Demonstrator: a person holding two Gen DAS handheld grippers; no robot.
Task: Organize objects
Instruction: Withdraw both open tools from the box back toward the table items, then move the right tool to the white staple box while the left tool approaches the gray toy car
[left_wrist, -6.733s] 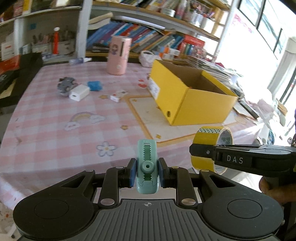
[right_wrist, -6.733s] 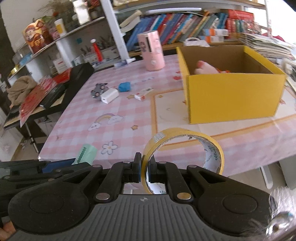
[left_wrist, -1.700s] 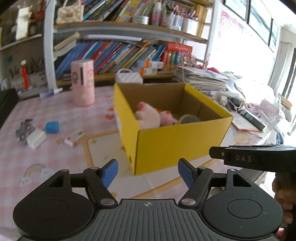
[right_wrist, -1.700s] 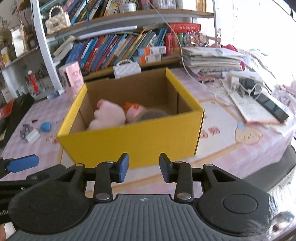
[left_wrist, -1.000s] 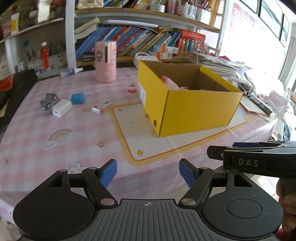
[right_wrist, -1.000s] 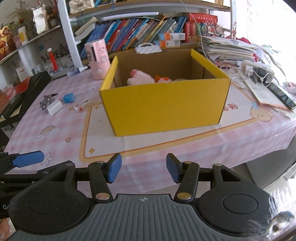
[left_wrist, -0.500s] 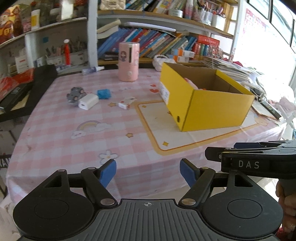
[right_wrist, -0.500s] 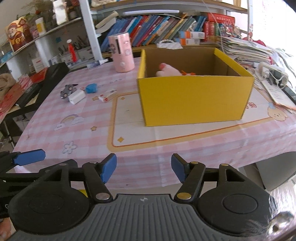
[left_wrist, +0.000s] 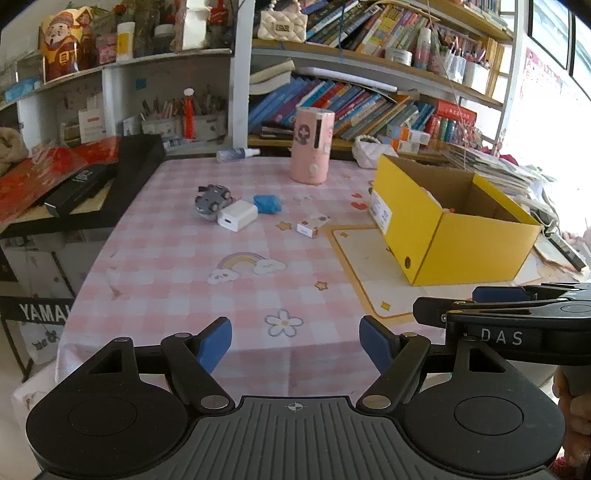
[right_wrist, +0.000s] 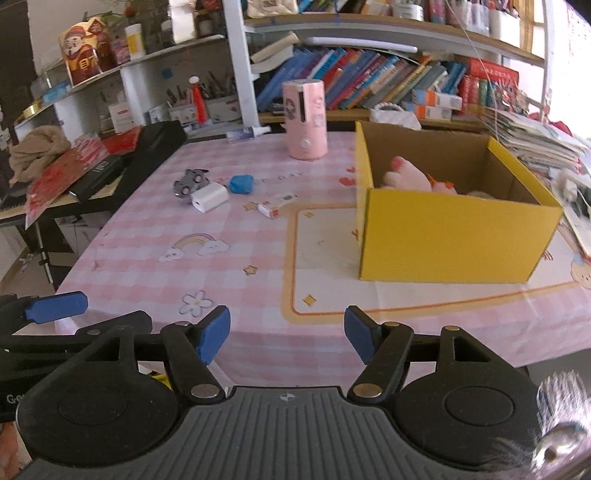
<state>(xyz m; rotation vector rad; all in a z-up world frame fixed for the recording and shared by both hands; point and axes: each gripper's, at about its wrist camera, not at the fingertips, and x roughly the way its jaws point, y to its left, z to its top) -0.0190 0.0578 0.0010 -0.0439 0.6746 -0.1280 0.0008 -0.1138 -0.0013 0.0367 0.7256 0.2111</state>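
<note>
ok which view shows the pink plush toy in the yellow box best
The right wrist view: it looks over the yellow box's near wall, so the pink plush toy shows clearly against the left inner wall. In the left wrist view the box hides nearly all of it; only a pink sliver shows.

Left wrist view: set off the near edge of the desk (left_wrist: 166, 266), low, facing across it toward the bookshelves (left_wrist: 369, 103) at the far edge; yellow box (left_wrist: 454, 236) to the right, right gripper (left_wrist: 517, 314) crossing the lower right.
Right wrist view: same near edge, farther right, facing likewise; box (right_wrist: 454, 236) nearer.
Shared: box, pink cylinder (left_wrist: 312, 146) (right_wrist: 304, 120), small items mid-desk, shelves.
</note>
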